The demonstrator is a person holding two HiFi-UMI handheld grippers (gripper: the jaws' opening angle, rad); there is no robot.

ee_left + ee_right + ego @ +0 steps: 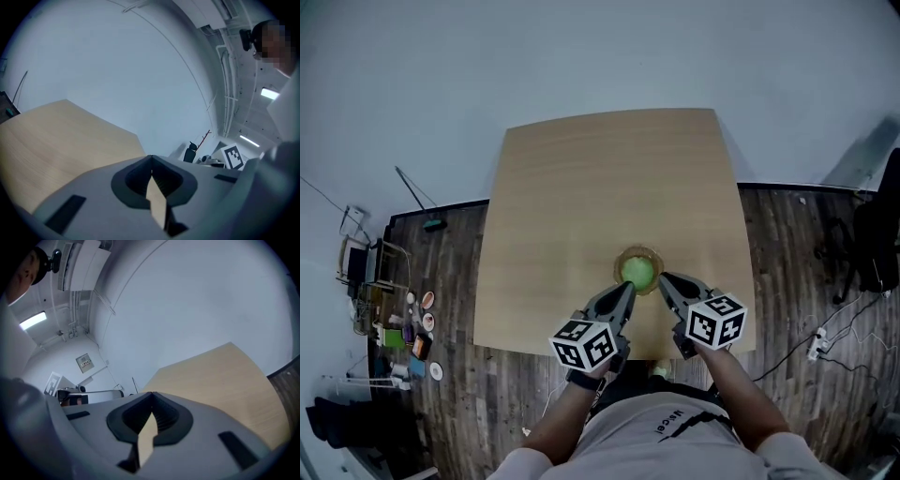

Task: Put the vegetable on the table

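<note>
Pale wood fills the middle of the head view: a bare surface [600,187] standing on a dark plank floor [787,253]. The action is all at the near edge. A round green vegetable [637,271] sits in a small brown basket [621,256], which rests on the surface toward the person's side. The left gripper [628,289] points in at the basket's near-left rim and the right gripper [664,279] at its near-right rim, both just beside it. Whether either touches the rim can't be made out from above. In the left gripper view, the left gripper [151,160] has its jaws pressed together at the tips, with nothing caught between them and only the surface [56,136] beyond. The right gripper view matches: the right gripper [151,397] has its jaws closed on nothing, with the surface [220,376] stretching away to a plain wall. So the vegetable is in its basket, with neither gripper holding it.
</note>
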